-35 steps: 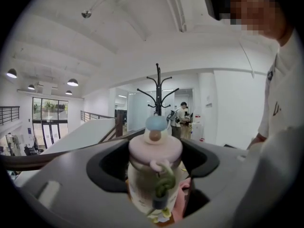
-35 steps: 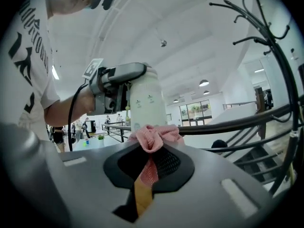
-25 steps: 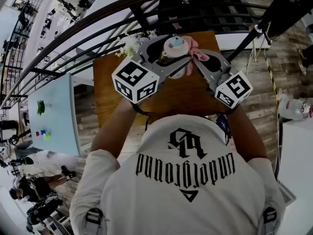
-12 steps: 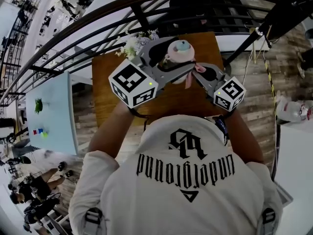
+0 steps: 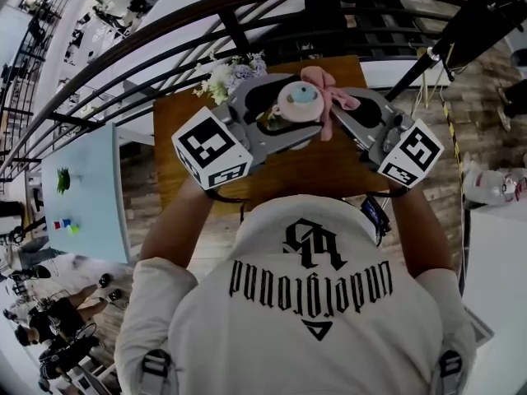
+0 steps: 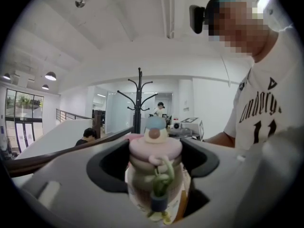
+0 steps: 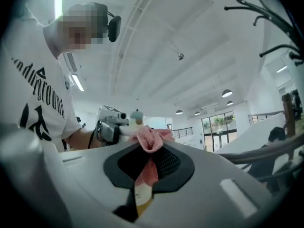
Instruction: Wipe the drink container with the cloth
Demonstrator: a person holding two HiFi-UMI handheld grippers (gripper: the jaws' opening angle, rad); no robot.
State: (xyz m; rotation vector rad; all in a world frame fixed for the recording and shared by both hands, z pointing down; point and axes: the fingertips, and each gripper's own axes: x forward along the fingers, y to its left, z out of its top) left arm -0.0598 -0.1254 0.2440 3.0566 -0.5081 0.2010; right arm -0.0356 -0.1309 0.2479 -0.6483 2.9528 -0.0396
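Pink cloth drapes against the bottle, between the left claw and the right claw. Left gripper view: the jaws clamp the bottle. Right gripper view: the jaws pinch the cloth. Wiping looks under way; how much is left is unclear.

Lower body of drink container hidden by left tongs.

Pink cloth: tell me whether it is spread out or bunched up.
Bunched up. The pink cloth sits as a crumpled wad pinched in the right claw, with one strip hanging below.
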